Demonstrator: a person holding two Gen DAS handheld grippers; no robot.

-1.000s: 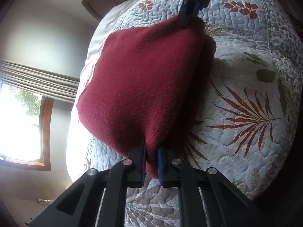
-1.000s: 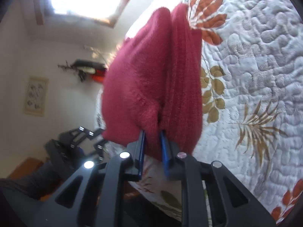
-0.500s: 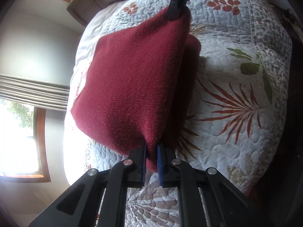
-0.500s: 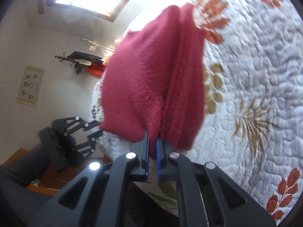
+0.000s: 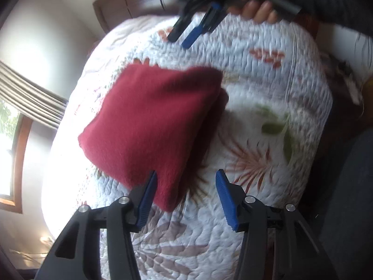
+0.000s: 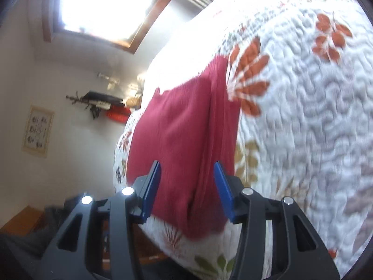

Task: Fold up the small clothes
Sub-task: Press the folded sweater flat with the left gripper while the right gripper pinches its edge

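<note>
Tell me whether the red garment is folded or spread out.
Folded. The red garment lies on the quilt as a compact square, with stacked layers showing along its edge. Both grippers are open and clear of it.

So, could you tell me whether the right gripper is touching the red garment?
Apart. In the left wrist view the right gripper is open above the quilt, with bare quilt showing between its fingertips and the red garment.

Bed w/ white quilt (image 5: 268, 88), leaf print in rust + green; dark wood headboard (image 5: 130, 7) behind. Wood-framed window (image 6: 98, 7) blown out by daylight, striped curtain (image 5: 30, 98) beside it. Pale wall (image 6: 77, 154) w/ framed print (image 6: 38, 130), small shelf (image 6: 102, 98).
</note>
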